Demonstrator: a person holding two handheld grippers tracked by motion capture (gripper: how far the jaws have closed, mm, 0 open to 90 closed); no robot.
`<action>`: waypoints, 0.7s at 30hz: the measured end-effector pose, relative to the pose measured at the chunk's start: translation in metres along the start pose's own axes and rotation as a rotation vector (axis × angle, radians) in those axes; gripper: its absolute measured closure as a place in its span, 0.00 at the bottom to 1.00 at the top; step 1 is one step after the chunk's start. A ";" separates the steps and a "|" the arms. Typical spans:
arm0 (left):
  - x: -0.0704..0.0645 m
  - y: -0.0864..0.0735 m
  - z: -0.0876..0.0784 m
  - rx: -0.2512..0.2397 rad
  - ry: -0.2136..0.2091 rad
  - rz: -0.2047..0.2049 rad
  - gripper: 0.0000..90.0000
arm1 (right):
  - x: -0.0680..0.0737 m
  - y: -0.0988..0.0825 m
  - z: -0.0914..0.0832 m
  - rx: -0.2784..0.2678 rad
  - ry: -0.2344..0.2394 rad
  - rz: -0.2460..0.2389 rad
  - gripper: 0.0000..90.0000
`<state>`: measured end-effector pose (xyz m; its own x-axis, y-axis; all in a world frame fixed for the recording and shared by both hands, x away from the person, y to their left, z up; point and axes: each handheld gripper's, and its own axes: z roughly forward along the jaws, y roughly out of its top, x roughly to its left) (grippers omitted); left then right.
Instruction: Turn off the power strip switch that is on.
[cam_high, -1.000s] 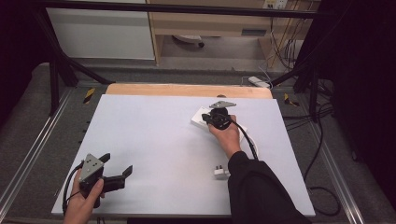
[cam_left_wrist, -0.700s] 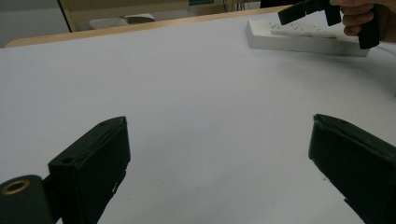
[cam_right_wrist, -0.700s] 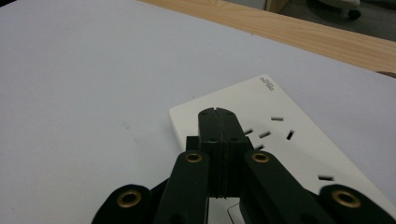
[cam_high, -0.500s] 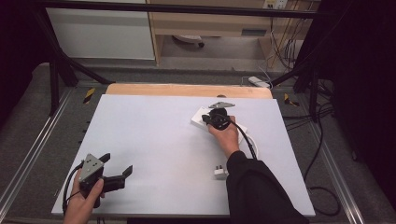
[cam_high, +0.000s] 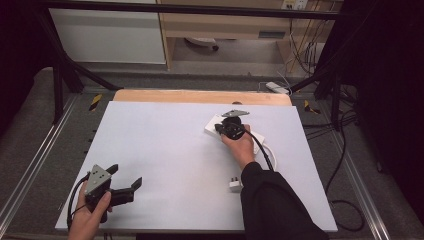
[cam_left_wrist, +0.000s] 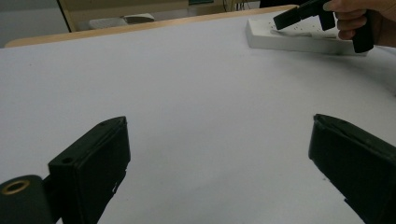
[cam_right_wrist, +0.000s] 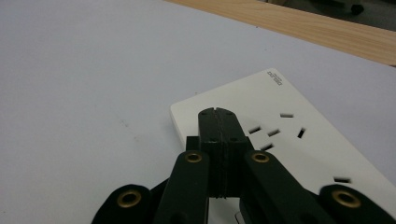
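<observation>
A white power strip (cam_high: 214, 125) lies at the back right of the white table top (cam_high: 165, 150). My right gripper (cam_high: 223, 128) hovers over its near end with both jaws pressed flat together and nothing between them. In the right gripper view the shut gripper (cam_right_wrist: 218, 114) points at the strip (cam_right_wrist: 299, 140) beside its socket slots. My left gripper (cam_high: 125, 176) rests at the front left, jaws spread wide, holding nothing. The left gripper view has the open gripper (cam_left_wrist: 219, 158) over bare table, with the strip (cam_left_wrist: 299, 41) and the right gripper (cam_left_wrist: 286, 17) far off at the top right.
A small white plug (cam_high: 235, 185) lies on the table beside the right forearm. A black cable (cam_high: 265, 152) trails from the right gripper. A wooden strip (cam_high: 200, 96) borders the table's far edge, with metal frame rails along both sides.
</observation>
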<state>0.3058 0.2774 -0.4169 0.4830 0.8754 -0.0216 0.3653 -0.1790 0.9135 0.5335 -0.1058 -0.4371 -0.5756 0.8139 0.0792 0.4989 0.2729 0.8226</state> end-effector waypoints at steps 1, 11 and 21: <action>0.000 0.000 0.000 0.000 0.000 0.000 0.06 | 0.000 0.000 0.000 0.000 -0.001 0.001 1.00; 0.000 0.000 0.000 0.000 0.000 0.002 0.06 | 0.003 0.002 0.005 0.005 0.000 -0.006 1.00; 0.000 0.000 0.000 -0.001 -0.001 0.000 0.06 | 0.003 0.002 0.007 0.005 -0.005 -0.013 1.00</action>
<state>0.3060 0.2774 -0.4169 0.4841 0.8747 -0.0224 0.3649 -0.1785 0.9138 0.5371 -0.0991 -0.4391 -0.5786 0.8130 0.0654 0.4949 0.2862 0.8205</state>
